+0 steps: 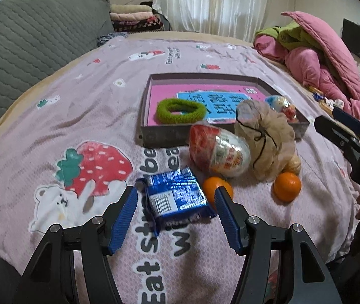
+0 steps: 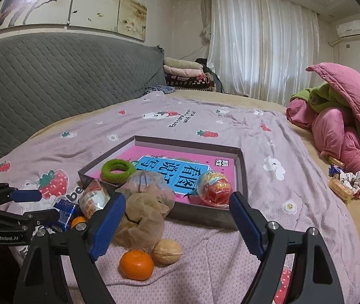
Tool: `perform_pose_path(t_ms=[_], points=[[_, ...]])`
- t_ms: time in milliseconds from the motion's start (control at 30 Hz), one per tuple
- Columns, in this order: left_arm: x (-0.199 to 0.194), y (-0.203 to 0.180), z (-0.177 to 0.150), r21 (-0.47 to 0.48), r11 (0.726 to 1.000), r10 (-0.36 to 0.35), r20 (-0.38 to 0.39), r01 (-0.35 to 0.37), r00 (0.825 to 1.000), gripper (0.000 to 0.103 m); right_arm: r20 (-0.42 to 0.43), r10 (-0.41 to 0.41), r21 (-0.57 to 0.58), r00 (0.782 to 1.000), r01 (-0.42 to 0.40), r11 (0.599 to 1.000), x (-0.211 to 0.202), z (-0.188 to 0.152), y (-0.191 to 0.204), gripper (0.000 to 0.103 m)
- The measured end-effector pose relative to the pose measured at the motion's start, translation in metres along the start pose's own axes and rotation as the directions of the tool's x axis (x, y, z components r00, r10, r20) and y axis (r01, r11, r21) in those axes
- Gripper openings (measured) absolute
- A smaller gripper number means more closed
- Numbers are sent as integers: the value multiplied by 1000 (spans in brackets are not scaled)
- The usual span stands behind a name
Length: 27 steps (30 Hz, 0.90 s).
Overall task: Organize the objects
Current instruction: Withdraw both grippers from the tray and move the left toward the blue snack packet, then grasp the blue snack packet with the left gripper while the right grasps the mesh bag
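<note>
Closing in on a blue snack packet (image 1: 177,197) for the shallow box (image 1: 164,136), left gripper (image 1: 177,215) spread wide around it, pads not yet pressing.

Seen from the left wrist: packet on the strawberry bedspread (image 1: 53,131), near the box's front wall, beside an orange (image 1: 214,186) and a toy egg (image 1: 220,150); likely next, squeezing, lifting, clearing the wall. Seen from the right wrist: right gripper (image 2: 177,220) open and empty above a mesh pouch (image 2: 144,215), walnut (image 2: 167,251) and second orange (image 2: 136,264).
</note>
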State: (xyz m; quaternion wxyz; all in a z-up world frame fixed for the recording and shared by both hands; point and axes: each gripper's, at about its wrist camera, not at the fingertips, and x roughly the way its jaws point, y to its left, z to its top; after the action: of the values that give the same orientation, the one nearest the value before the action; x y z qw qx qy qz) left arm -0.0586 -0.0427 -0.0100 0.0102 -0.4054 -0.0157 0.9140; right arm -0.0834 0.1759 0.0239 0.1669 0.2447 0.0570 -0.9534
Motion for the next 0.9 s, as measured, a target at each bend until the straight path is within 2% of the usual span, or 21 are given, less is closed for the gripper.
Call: perform_pose_path(t_ms=[300,467,667,900], points=[[7,-10,-10,16,1000,4,-39,-4,999,65,-17,6,0,1000,-6,1000,3,-3,0,84],[12,-14,-13,25,999,31,-45,-29,999,65,-15,10,-3,1000,-10,1000,3,-2,1,84],[18,-7,-12,-3,999,38,-51,-38,998,65,-26,12,-2,1000,-12,1000,5,-4,1,84],[20,-2,-12,-20,998,52,-66,-53,996,71,-39,12,-5,999,-12,1000,11,-5,1,84]])
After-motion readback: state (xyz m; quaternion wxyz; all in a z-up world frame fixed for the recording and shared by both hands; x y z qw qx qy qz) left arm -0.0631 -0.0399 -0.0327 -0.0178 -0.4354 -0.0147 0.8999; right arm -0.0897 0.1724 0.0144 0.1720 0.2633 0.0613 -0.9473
